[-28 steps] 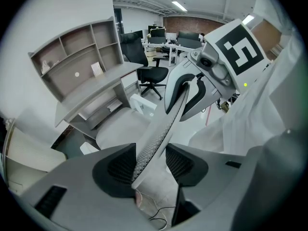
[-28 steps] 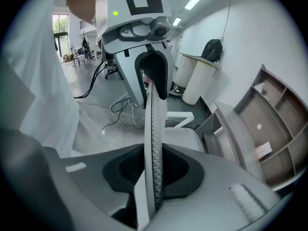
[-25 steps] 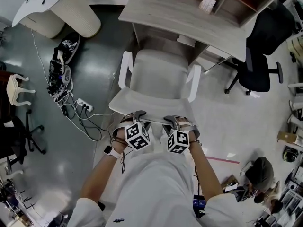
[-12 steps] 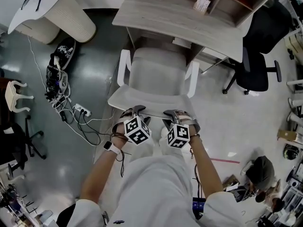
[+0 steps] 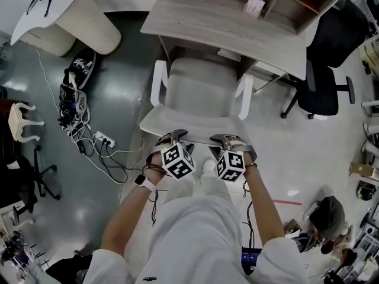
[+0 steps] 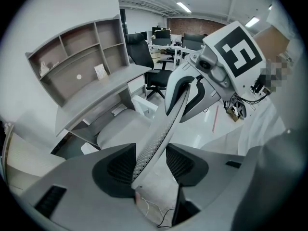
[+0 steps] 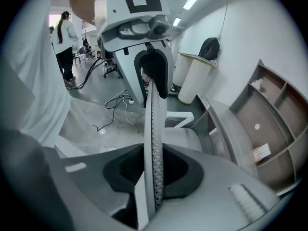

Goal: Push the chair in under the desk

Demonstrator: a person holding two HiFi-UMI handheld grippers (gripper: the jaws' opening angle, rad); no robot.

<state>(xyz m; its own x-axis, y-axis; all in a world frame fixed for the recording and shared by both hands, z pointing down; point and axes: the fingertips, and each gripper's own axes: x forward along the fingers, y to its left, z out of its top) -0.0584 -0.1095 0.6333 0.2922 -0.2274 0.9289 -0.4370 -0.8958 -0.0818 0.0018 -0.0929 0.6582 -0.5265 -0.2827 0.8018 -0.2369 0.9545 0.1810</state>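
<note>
I stand behind the white chair (image 5: 198, 90) with both grippers on the top edge of its backrest (image 5: 189, 126). The seat front is already beneath the grey desk (image 5: 225, 22), while the backrest and both armrests are out in the open.

On the floor well to the left lie a tangle of cables (image 5: 76, 105) and a power strip (image 5: 102, 138). If my push drifts that way, I judge a chair leg could run onto them and stall or drag them.

The left gripper (image 5: 173, 138) has its jaws set wide. The backrest edge slants between them and meets both pads only cornerwise, as far as I can tell, so a hard shove could twist it loose. The left armrest (image 5: 157, 84) and right armrest (image 5: 246, 96) both sit close to the desk's front edge. Any skew may jam one against the desk's frame.

The right gripper (image 5: 225, 139) has narrower jaws clamped squarely on the same edge. Uneven force between the two hands would turn the chair. The black office chair (image 5: 325, 81) stands well apart on the right and looks like no threat.

Against a second ago, the armrest tips have crept nearer the desk edge. I have stepped in behind the chair, and both grips sit where they were.
</note>
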